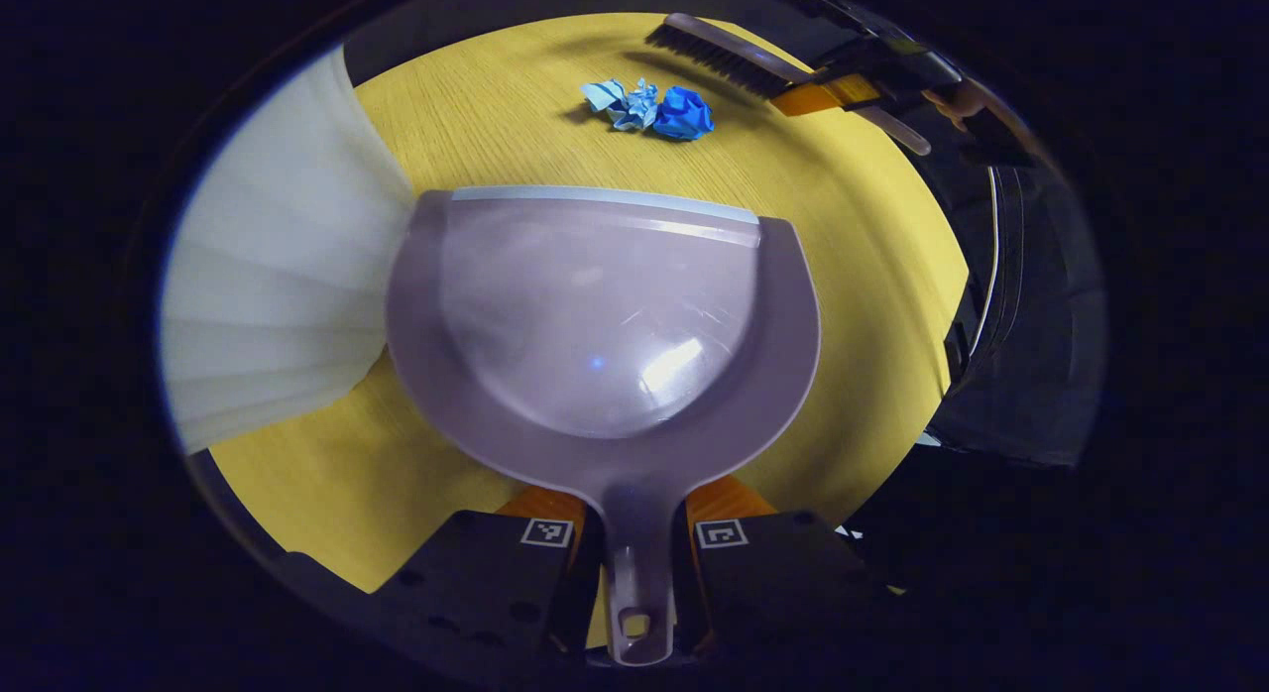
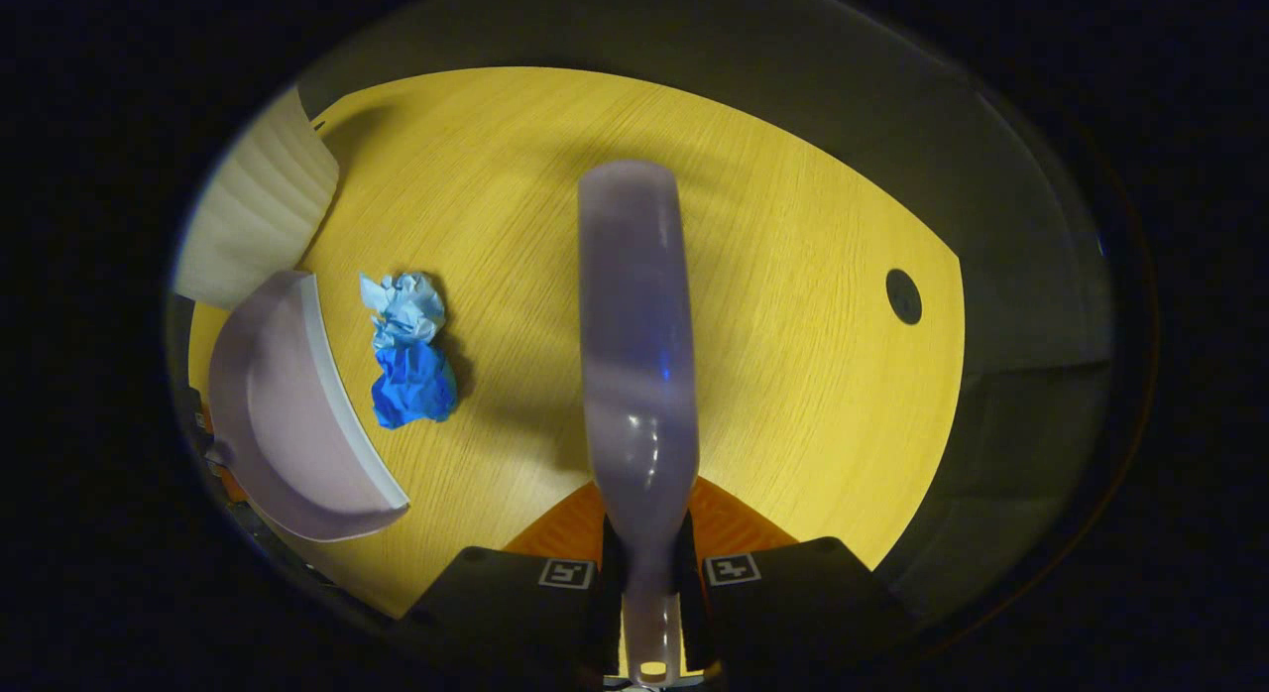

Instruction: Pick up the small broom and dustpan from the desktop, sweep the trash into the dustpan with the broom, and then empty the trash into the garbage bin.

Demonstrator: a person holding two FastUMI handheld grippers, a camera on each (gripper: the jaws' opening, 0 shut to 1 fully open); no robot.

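Two tools are already in hand. The left gripper (image 1: 634, 558) has its fingers pressed on either side of the dustpan (image 1: 605, 315) handle, holding the pan out over the yellow desktop (image 1: 476, 127) with its pale lip facing the trash. The right gripper (image 2: 649, 573) is closed the same way on the thin end of the broom (image 2: 634, 335) handle; seen from the left gripper view, the bristles hang above the far edge of the desktop, just beyond the trash.

That trash is two crumpled paper wads, a light blue one (image 2: 404, 307) and a dark blue one (image 2: 414, 387), touching each other near the middle of the desktop, between pan lip and bristles. They look very light and springy, likely to roll or skip away from a hard stroke. Both tools seem stiff, light plastic with smooth handles, so a grip well up the handle should resist twisting. A white ribbed garbage bin (image 1: 278, 276) stands at the left edge of the desktop.
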